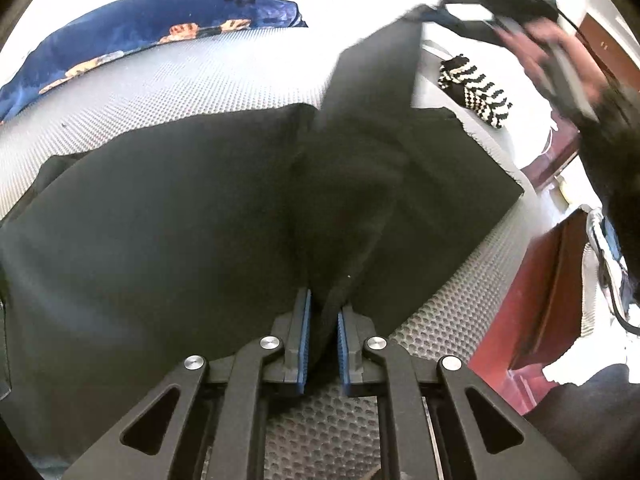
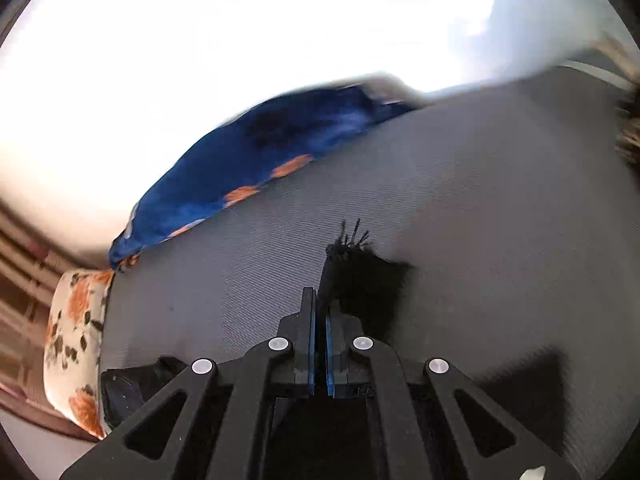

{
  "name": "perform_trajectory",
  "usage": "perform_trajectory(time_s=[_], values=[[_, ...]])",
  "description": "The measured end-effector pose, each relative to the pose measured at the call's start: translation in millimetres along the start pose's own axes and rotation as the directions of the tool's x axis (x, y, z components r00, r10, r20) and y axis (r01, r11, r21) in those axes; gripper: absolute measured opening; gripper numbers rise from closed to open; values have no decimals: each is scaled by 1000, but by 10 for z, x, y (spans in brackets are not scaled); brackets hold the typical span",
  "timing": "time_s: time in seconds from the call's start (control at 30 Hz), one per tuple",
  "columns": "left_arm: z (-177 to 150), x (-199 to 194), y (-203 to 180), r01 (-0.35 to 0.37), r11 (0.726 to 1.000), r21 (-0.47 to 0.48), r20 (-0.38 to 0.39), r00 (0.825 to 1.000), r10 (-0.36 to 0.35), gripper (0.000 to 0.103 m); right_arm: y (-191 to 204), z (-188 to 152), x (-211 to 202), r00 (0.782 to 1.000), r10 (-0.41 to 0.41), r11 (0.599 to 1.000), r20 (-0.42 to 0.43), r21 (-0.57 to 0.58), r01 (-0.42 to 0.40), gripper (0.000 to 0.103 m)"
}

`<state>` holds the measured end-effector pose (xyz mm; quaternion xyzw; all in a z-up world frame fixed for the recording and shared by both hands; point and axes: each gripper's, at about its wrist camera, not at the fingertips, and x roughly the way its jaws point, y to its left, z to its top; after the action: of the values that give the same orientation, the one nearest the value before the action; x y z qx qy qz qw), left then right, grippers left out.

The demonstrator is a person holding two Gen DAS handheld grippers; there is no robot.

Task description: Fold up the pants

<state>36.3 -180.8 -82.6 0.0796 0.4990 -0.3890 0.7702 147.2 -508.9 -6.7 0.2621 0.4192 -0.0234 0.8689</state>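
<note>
The black pants point(image 1: 180, 216) lie spread on the grey dimpled mat point(image 1: 180, 84), filling the middle of the left wrist view. My left gripper point(image 1: 323, 312) is shut on a raised fold of the pants at its near edge. A strip of the pants rises to the upper right, where my right gripper point(image 1: 512, 20) holds it up in the air, blurred. In the right wrist view my right gripper point(image 2: 322, 308) is shut on a frayed black end of the pants point(image 2: 360, 272) above the mat point(image 2: 480, 200).
A blue pillow with orange flowers point(image 1: 140, 36) lies at the mat's far edge, also in the right wrist view point(image 2: 260, 152). A black-and-white striped cloth point(image 1: 476, 92) lies at the right. Reddish wooden furniture point(image 1: 540, 288) stands beyond the right edge of the mat. A floral cushion point(image 2: 76, 344) sits at left.
</note>
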Motion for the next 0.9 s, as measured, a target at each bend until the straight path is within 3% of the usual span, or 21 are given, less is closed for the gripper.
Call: perform_trajectory(time_s=[0.17, 0.37, 0.47, 0.73, 0.9], values=[[24, -37, -61, -6, 999, 48, 18, 1000, 5, 12, -699, -595, -612, 995, -101, 982, 24, 160, 96, 4], [-30, 20, -138, -11, 992, 125, -8, 1000, 12, 12, -1387, -1330, -608, 981, -185, 932, -64, 304, 195, 4], [-56, 32, -174, -22, 986, 165, -16, 1000, 25, 12, -1475, -1523, -536, 974, -207, 920, -89, 320, 224, 4], [-24, 28, -206, -3, 977, 212, -39, 999, 11, 12, -1445, -1654, -844, 969, -247, 924, -17, 295, 241, 3], [-45, 46, -215, 13, 969, 249, -55, 998, 1, 12, -1577, -1854, -792, 958, -280, 911, -58, 299, 284, 3]])
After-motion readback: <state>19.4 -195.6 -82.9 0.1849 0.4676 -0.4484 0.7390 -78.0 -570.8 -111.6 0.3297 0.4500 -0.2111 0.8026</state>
